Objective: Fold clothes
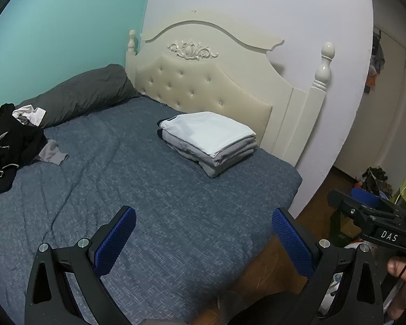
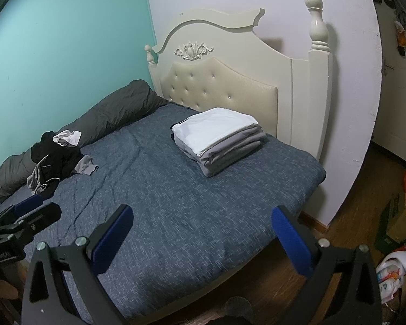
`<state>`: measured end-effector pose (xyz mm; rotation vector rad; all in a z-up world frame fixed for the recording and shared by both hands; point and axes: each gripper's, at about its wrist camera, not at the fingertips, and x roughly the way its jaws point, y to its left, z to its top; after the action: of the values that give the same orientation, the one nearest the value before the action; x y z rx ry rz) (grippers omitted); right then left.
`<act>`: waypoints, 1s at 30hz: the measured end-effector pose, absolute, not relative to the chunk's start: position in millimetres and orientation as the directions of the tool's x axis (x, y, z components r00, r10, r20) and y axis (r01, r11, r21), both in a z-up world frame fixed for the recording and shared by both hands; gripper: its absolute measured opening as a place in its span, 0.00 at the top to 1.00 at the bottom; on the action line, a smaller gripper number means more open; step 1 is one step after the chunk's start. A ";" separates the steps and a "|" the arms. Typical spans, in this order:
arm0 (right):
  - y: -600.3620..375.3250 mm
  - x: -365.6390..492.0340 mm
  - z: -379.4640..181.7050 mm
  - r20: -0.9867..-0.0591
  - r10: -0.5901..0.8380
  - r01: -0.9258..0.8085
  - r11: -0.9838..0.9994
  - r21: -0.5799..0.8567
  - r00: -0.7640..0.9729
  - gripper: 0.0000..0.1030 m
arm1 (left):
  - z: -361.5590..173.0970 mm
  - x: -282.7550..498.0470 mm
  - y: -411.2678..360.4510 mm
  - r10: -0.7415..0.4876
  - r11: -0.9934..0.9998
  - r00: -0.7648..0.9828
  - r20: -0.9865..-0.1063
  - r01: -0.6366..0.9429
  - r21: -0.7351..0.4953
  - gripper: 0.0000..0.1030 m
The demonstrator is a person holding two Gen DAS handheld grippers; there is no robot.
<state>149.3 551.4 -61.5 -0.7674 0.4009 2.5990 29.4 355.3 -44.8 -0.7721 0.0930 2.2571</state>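
Observation:
A neat stack of folded clothes (image 1: 208,140) (image 2: 219,138), white on top and grey below, lies on the blue bedspread near the headboard. A loose heap of black, grey and white clothes (image 1: 10,140) (image 2: 54,159) sits at the bed's left side. My left gripper (image 1: 203,216) hovers open above the bed's near corner, nothing between its blue pads (image 1: 116,241). My right gripper (image 2: 203,214) is also open and empty, over the bed's near edge. Each gripper shows at the edge of the other's view: the right gripper (image 1: 376,219) and the left gripper (image 2: 24,216).
The bed (image 1: 149,195) (image 2: 176,203) has a cream tufted headboard (image 1: 203,86) (image 2: 222,86) and a dark grey rolled duvet (image 1: 78,94) (image 2: 108,113) along the teal wall. Wooden floor (image 2: 352,211) with boxes and clutter (image 2: 400,216) lies to the right. A hand (image 1: 403,273) holds the right gripper.

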 end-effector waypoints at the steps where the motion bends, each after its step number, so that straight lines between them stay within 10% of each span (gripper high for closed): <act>1: 550.9 149.6 -61.5 -0.568 0.293 -0.450 -0.879 0.156 -0.769 0.00 | -44.8 29.6 355.0 0.626 -0.726 -0.548 -0.555 -0.670 -0.158 0.00; 30: 544.7 155.5 -64.5 -0.570 0.293 -0.448 -0.881 0.151 -0.767 0.00 | -43.1 32.6 349.4 0.621 -0.734 -0.556 -0.553 -0.660 -0.161 0.00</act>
<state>155.5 544.7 -64.5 -0.7736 0.3931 2.5993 32.6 349.4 -43.1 -0.7724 0.0840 2.2682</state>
